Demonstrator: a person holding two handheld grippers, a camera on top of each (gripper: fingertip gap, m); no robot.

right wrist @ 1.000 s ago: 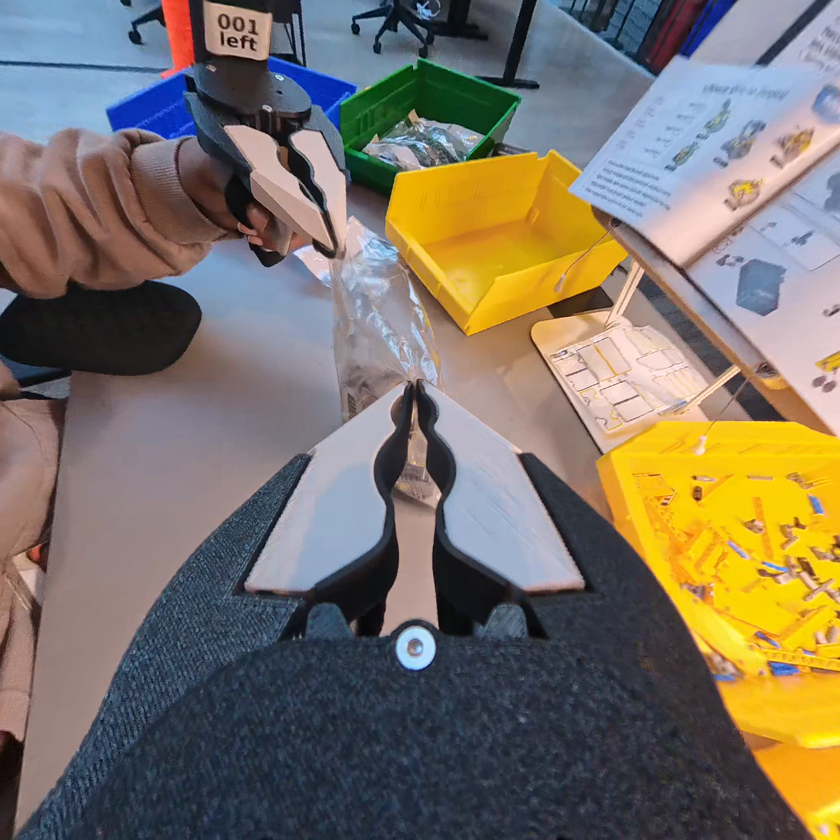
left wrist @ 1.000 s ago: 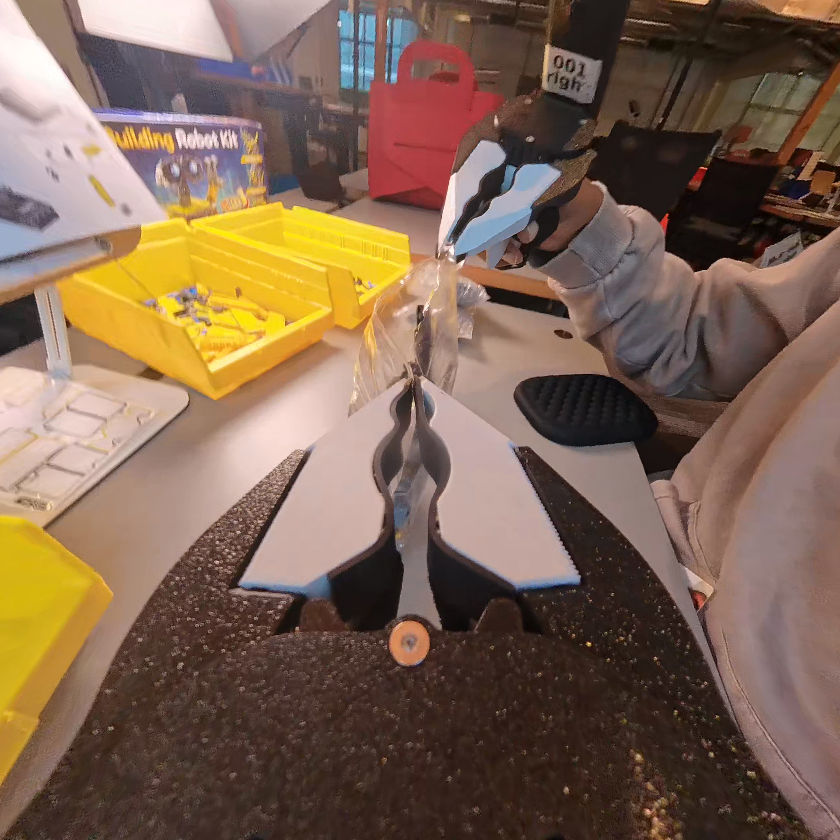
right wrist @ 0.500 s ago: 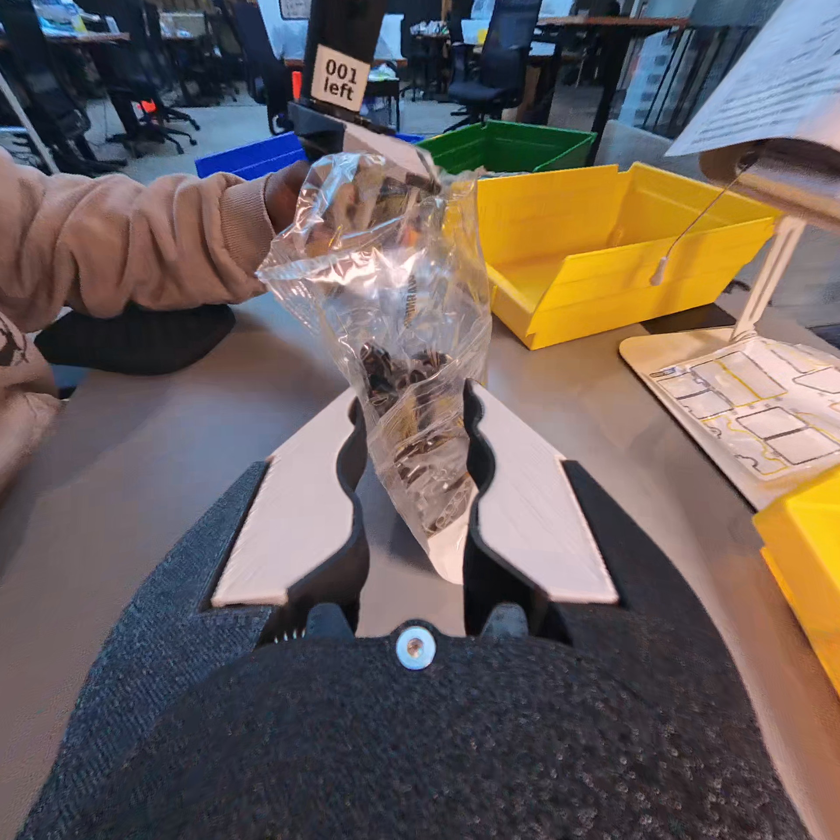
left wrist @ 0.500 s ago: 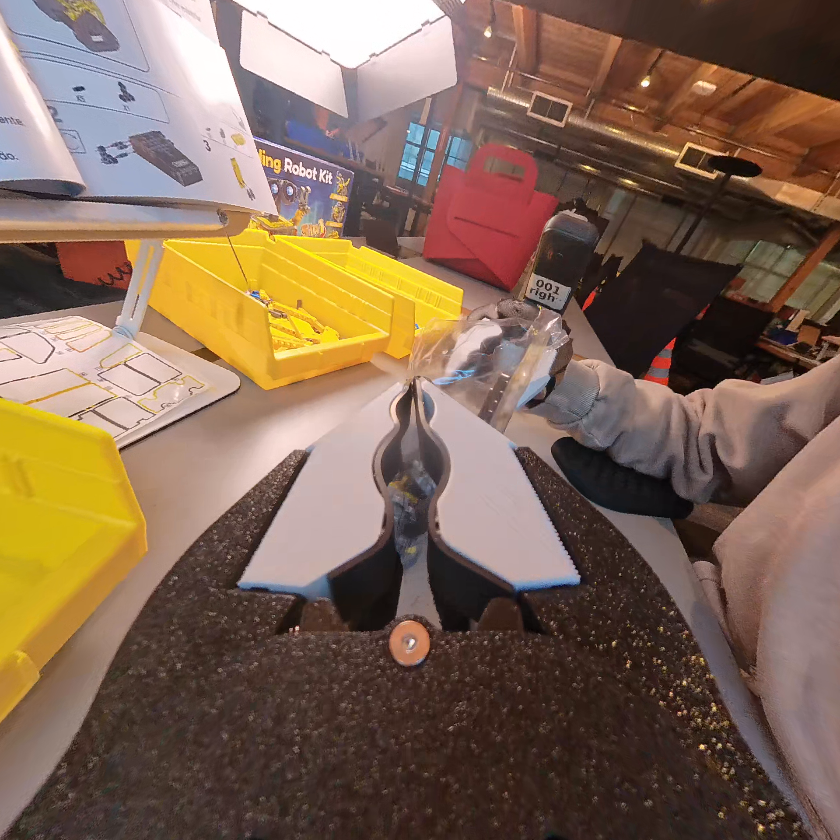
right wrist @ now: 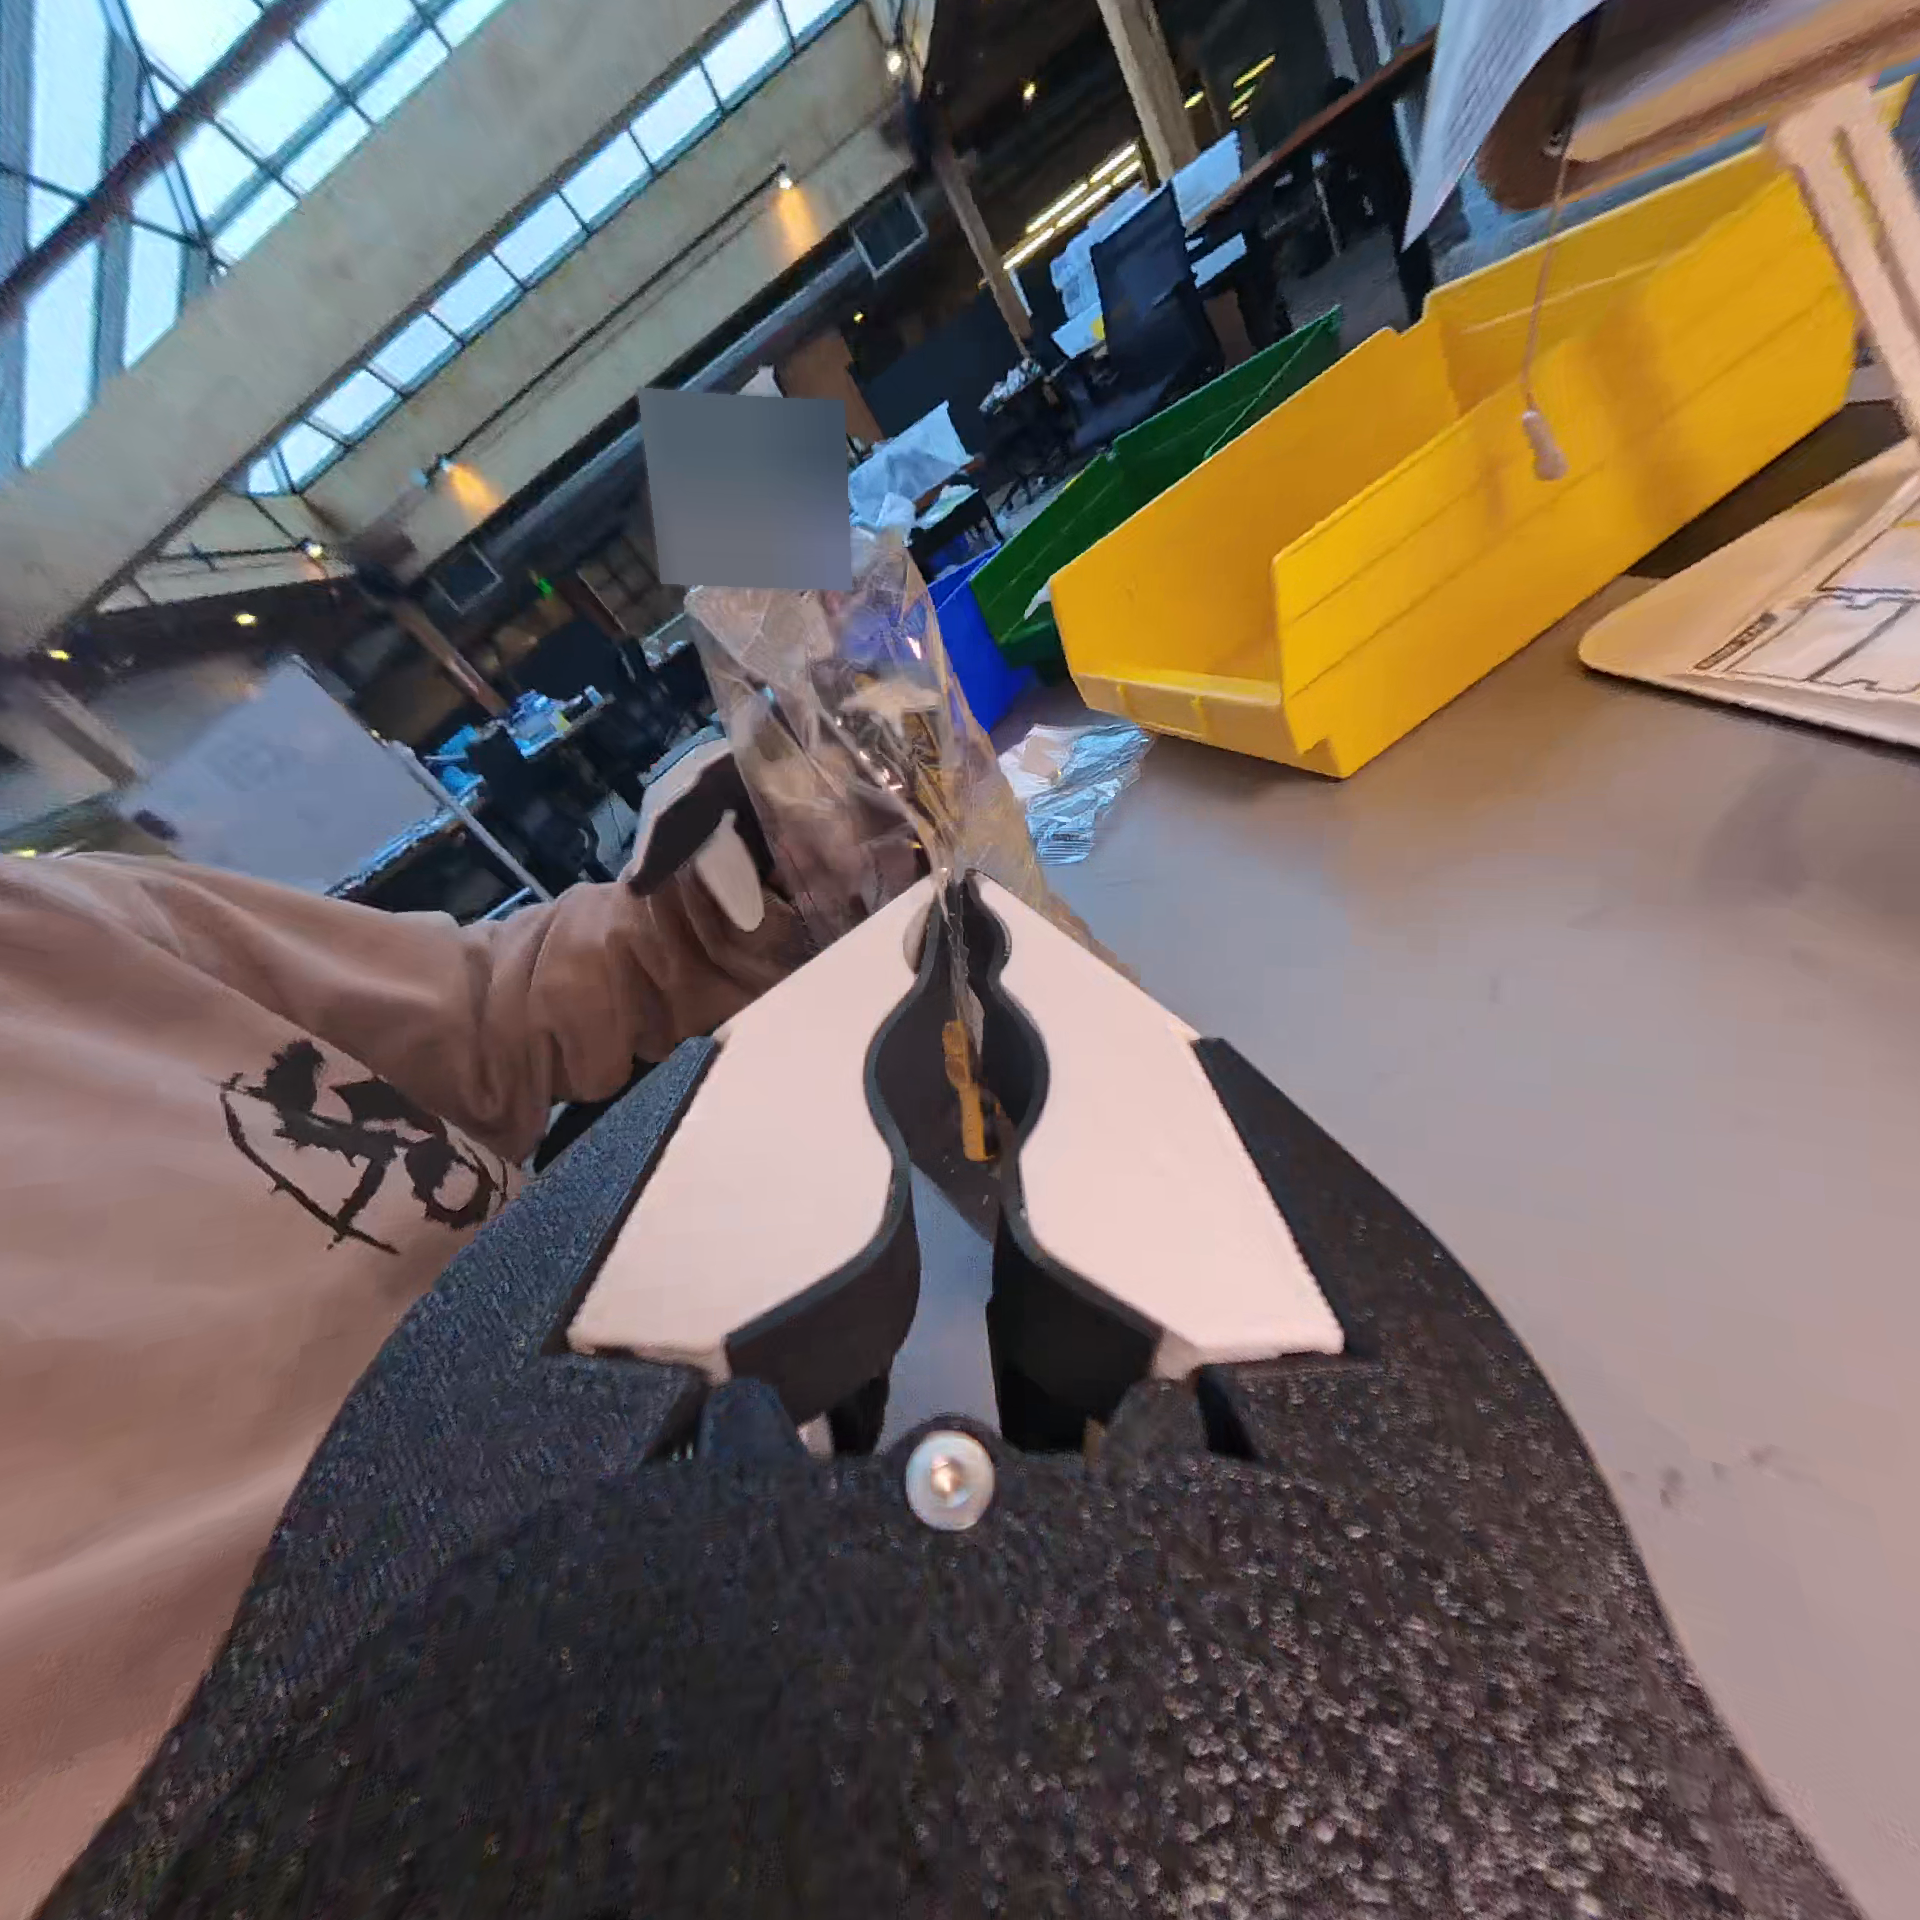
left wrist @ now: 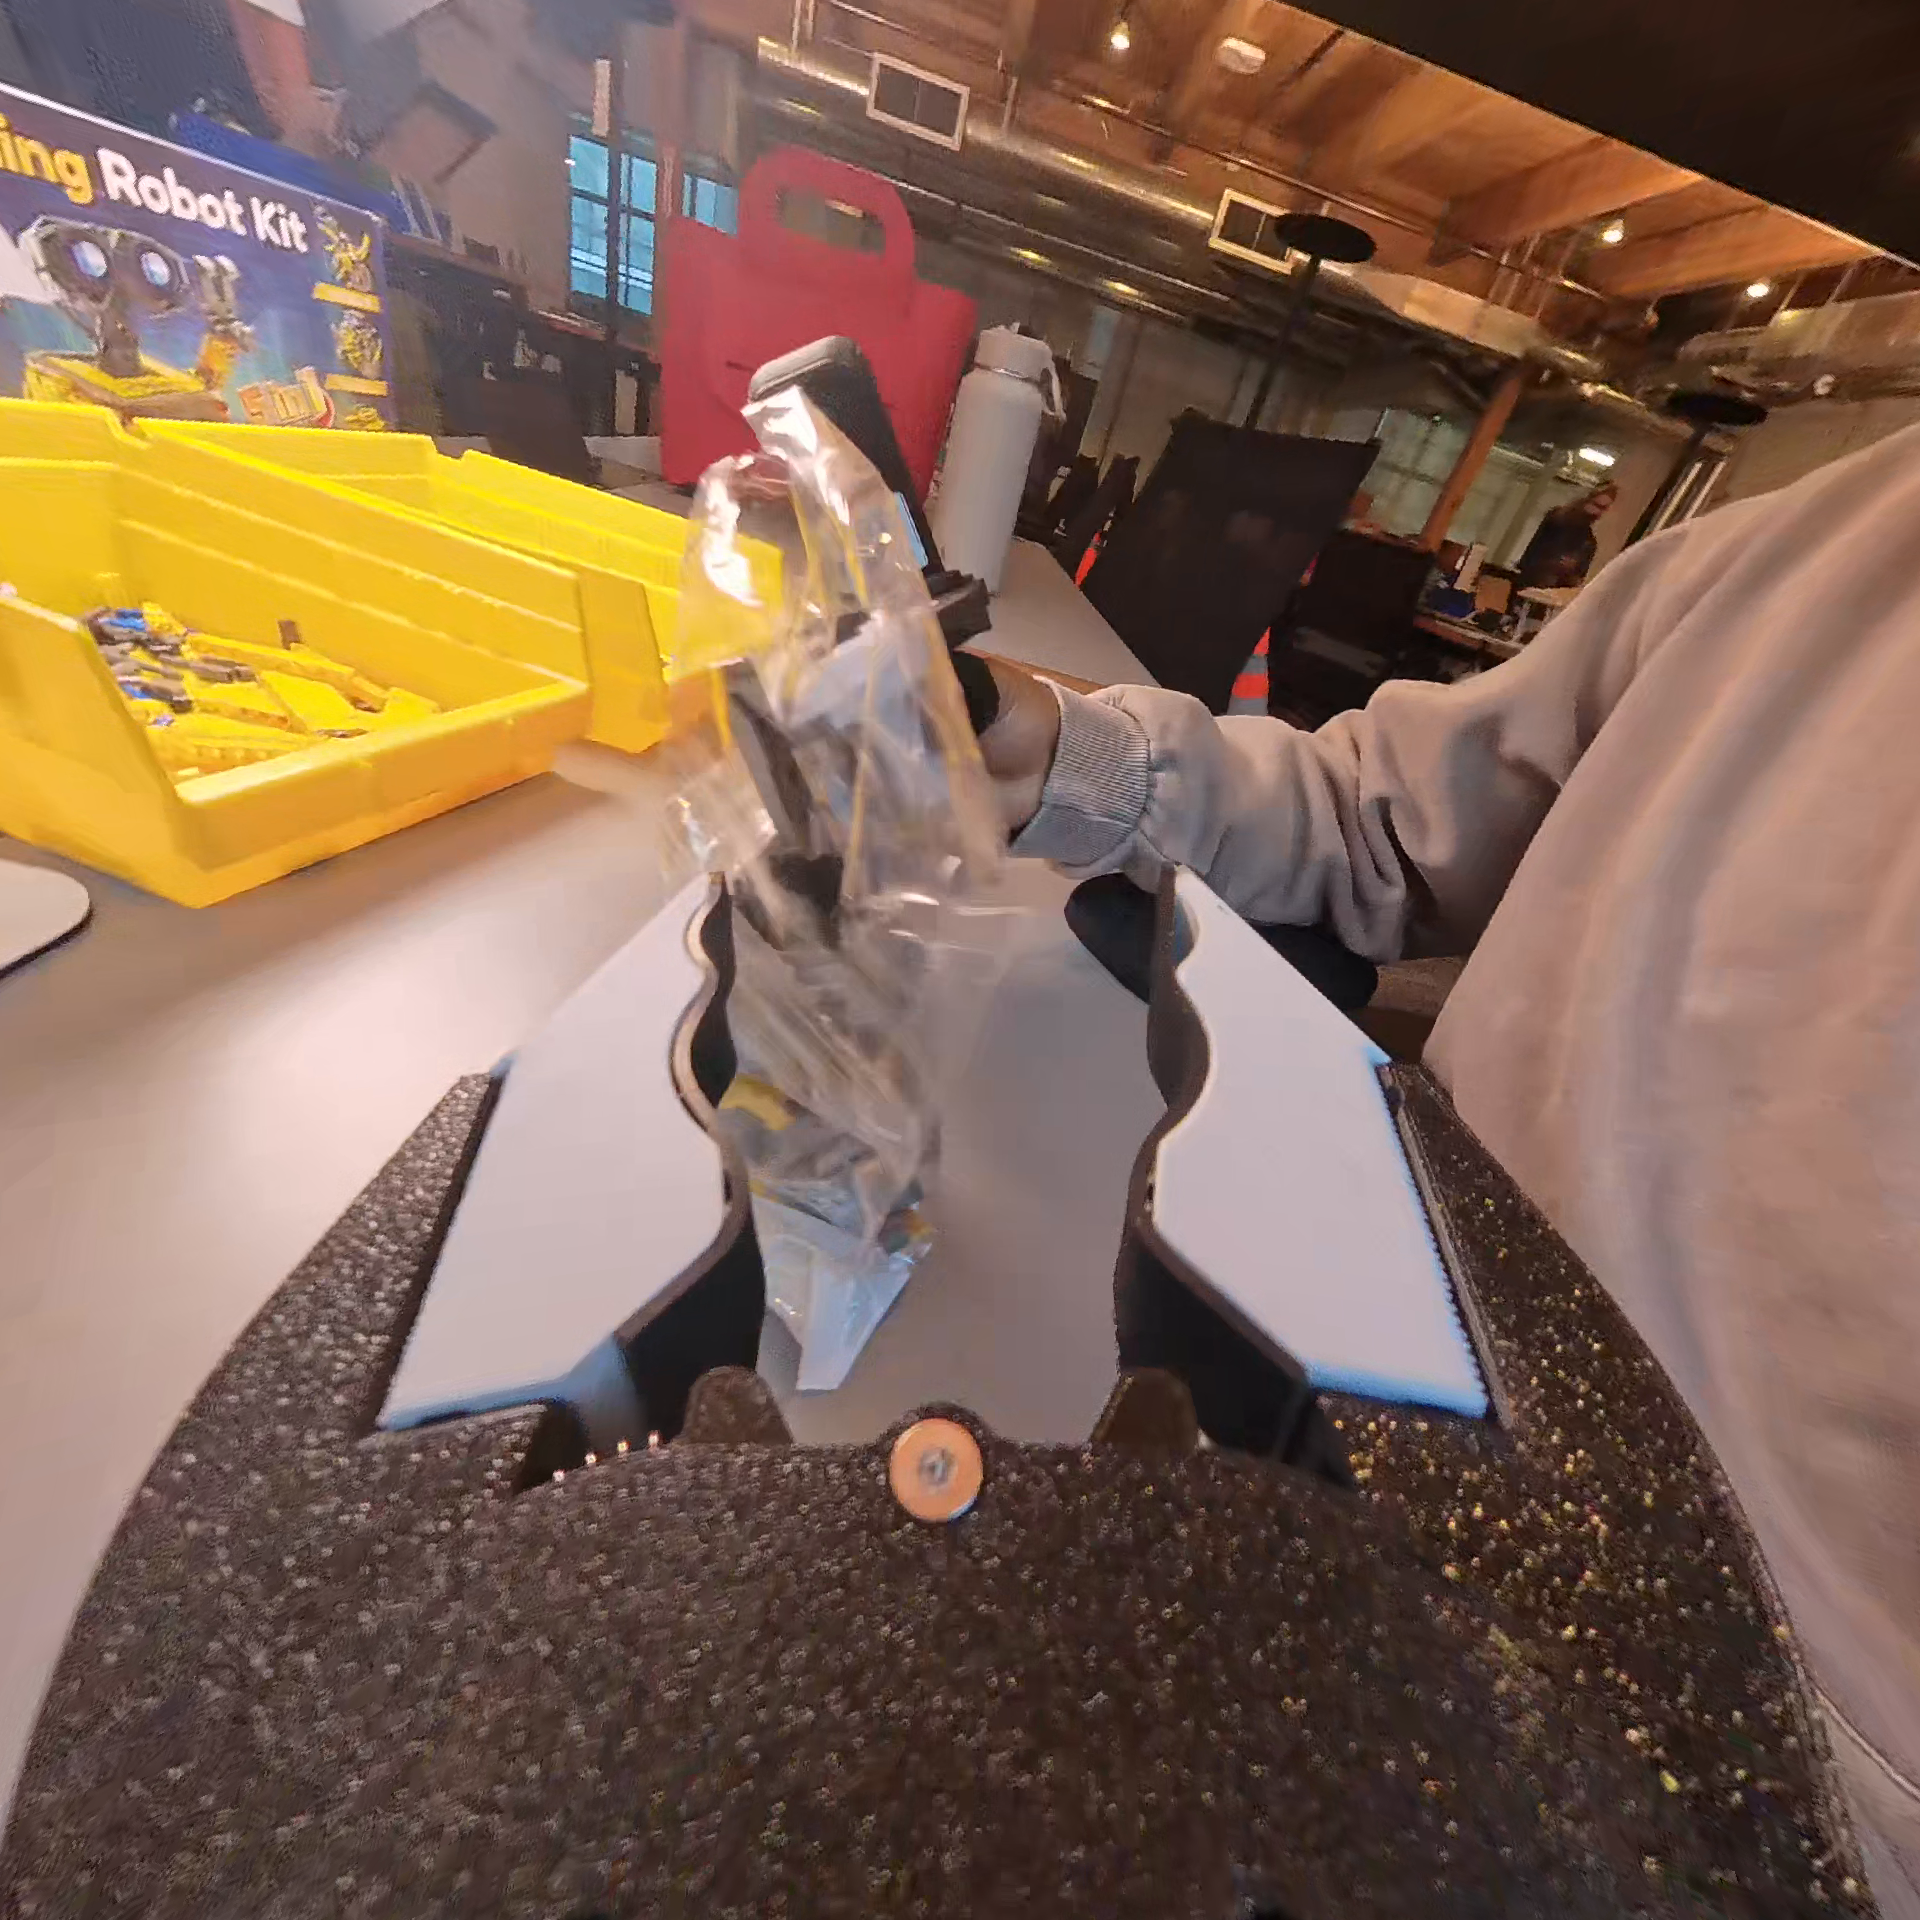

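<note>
The right gripper (right wrist: 956, 885) has its tongs pressed together on the clear plastic bag (right wrist: 842, 727), pinching a fold of the film at the very tips; a small yellow piece shows inside the film in the hollow between its fingers. The bag is held up off the grey table (right wrist: 1455, 1039), with dark and yellow small parts gathered in its lower end.

The left gripper (left wrist: 940, 894) has its tongs spread wide. The lower end of the bag hangs in the gap between them, close against the finger toward the yellow bins, and clear of the other finger. Whether the film actually touches that nearer finger is hard to tell through the blur. So the bag is carried by the right gripper alone, and its mouth cannot be made out as open or sealed.

Beside the bag, on the side away from the person's sleeve (left wrist: 1299, 769), sits a yellow bin (left wrist: 312, 821) of loose small parts. Beyond the bag stand a red tote (left wrist: 810, 343) and a white bottle (left wrist: 997, 457). In the right wrist view a second crumpled clear bag (right wrist: 1081, 769) lies on the table just past the held one, before another yellow bin (right wrist: 1455, 582)
</note>
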